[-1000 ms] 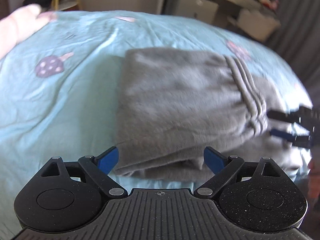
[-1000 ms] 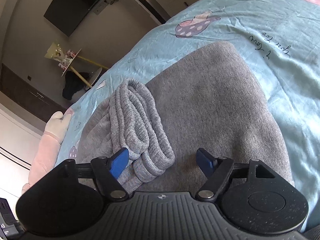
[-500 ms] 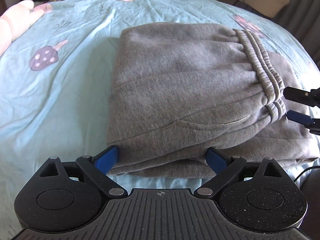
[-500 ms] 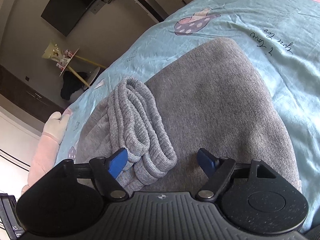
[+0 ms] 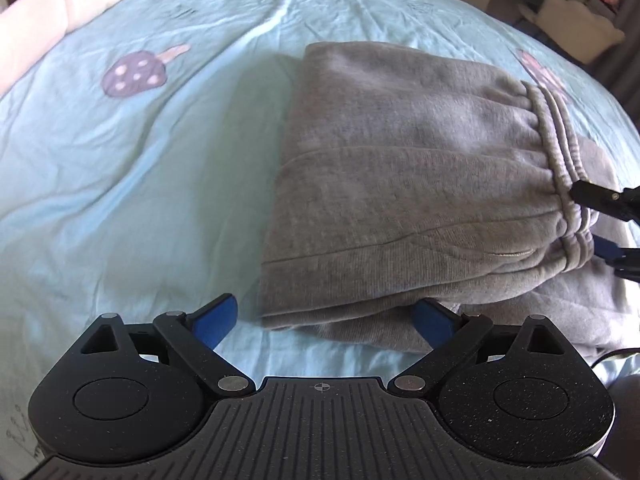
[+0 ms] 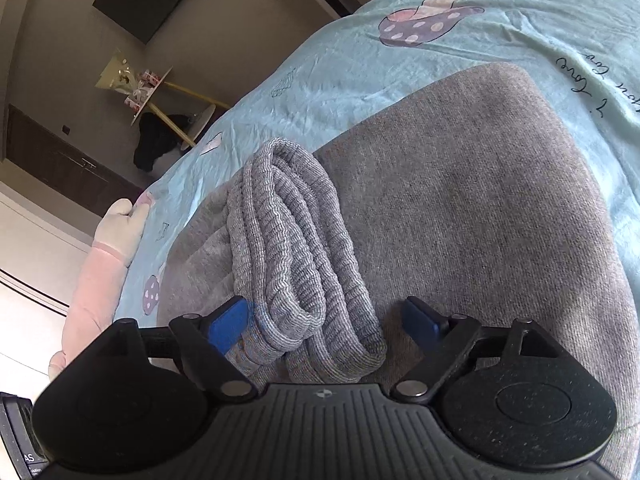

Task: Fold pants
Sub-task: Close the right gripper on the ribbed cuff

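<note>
- The right gripper (image 6: pixel 326 322) has just been opening: its blue pads stand further apart than a second ago, and the ribbed waistband (image 6: pixel 296 264) of the grey pants (image 6: pixel 460 216) lies loose between them. The left-hand pad sits against the band's outer roll, the other pad stands clear of it — no squeeze is evident, so this reads as a release.
- From the left wrist view the same tool (image 5: pixel 600 220) shows at the far right, its two fingers either side of the waistband's (image 5: pixel 560 168) end, the cloth settled rather than lifted.
- The left gripper (image 5: pixel 324 318) is spread wide and empty. Compared with a second ago, the folded bundle has slid right in its view; the near left corner of the pants (image 5: pixel 400 184) now lies just ahead between the fingers, with the right pad at or slightly under the bottom hem. Contact there cannot be confirmed — the fisheye edge is soft.
- Location of the garment: on the pale blue bedspread (image 5: pixel 140 160), directly ahead of both tools, lying as a compact rectangle of stacked layers with the waistband on top, at the end nearest the right gripper.
- Judgement: the last fold appears laid down and let go. What remains is probably minor — squaring the near edge, or withdrawing both tools.
- Risk noted: the pad touching the waistband could drag the top layer askew if pulled back carelessly.
</note>
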### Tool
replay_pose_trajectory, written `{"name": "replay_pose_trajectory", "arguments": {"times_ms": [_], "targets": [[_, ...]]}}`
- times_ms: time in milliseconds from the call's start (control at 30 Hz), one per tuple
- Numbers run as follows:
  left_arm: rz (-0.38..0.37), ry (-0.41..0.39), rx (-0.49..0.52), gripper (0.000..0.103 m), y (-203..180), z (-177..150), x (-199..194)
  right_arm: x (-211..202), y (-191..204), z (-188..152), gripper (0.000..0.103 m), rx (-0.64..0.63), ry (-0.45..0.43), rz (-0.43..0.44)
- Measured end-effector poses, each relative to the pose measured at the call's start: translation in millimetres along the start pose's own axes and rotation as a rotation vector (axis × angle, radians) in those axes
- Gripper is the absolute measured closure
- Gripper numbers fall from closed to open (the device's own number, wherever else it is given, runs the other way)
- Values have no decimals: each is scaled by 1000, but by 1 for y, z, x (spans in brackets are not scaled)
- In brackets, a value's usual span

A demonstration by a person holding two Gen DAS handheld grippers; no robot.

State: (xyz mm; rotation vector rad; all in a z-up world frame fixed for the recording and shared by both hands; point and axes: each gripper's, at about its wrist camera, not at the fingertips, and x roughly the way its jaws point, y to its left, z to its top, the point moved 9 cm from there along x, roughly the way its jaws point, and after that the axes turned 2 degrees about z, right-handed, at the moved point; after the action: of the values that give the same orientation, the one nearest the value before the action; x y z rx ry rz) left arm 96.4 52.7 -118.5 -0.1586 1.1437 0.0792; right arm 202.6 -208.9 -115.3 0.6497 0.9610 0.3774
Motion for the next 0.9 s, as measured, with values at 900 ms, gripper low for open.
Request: {"name": "replay_pose_trajectory", "arguments": {"times_ms": [900], "targets": [[-109, -100, -159, 5, 38, 9, -11, 37, 15, 15, 29, 13, 103, 89]]}}
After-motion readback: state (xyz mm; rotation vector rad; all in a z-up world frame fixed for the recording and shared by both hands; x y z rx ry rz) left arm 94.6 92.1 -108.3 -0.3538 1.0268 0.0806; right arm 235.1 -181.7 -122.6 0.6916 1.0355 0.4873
